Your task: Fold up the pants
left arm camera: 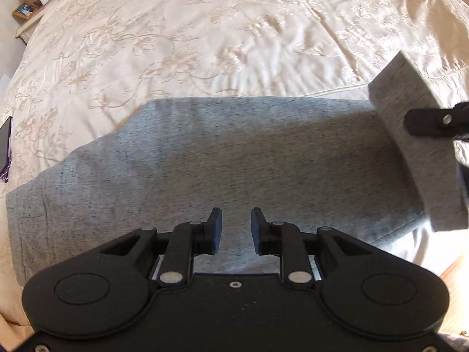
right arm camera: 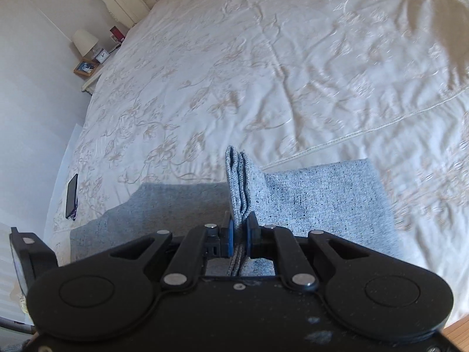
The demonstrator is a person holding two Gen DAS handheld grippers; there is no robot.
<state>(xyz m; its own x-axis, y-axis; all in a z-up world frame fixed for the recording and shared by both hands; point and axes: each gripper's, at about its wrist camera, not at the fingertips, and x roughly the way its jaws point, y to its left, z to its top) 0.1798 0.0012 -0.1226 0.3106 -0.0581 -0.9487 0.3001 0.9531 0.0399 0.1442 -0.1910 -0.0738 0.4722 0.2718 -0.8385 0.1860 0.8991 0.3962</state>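
Left gripper (left arm camera: 236, 231) is being held with its jaws spread and empty just above the grey pants (left arm camera: 205, 158), which are being laid flat across the near edge of the cream bedspread (left arm camera: 205, 29). Further right, the leg end (right arm camera: 239, 182) is being pinched between the pressed-together fingers of the right gripper (right arm camera: 239, 236) and lifted upright. Judging from this, the crosswise fold is being made, and next the lifted end is probably being carried leftwards over the flat part.
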